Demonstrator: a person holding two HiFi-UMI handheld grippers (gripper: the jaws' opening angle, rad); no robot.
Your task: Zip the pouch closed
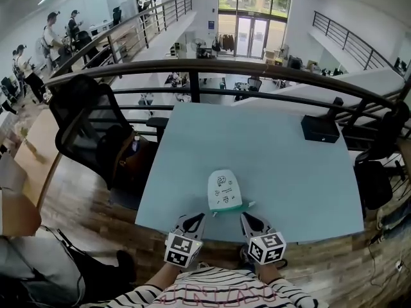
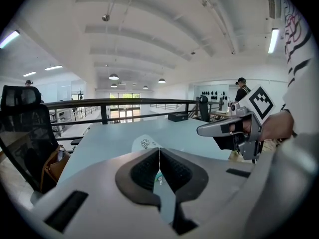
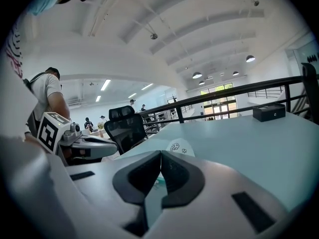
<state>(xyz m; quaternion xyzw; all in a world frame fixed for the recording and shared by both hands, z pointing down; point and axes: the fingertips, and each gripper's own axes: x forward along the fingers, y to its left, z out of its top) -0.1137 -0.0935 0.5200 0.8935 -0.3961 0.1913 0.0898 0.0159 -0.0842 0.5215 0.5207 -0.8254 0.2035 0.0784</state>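
The left gripper (image 1: pixel 194 219) and right gripper (image 1: pixel 248 219) are both pinched together and empty, just near of the pouch (image 1: pixel 225 188). With nothing bracing it, the pouch could slide when its zip (image 1: pixel 226 207) is tugged.

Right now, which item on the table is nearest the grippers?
The white pouch, at the near edge; the black box sits at the far corner.

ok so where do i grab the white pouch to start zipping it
Probably the small tab at the right end of the green band on the near edge of the white fabric pouch. It lies flat with that edge facing you, so come in low from the near side with the right gripper; its fingers are together and need opening first.
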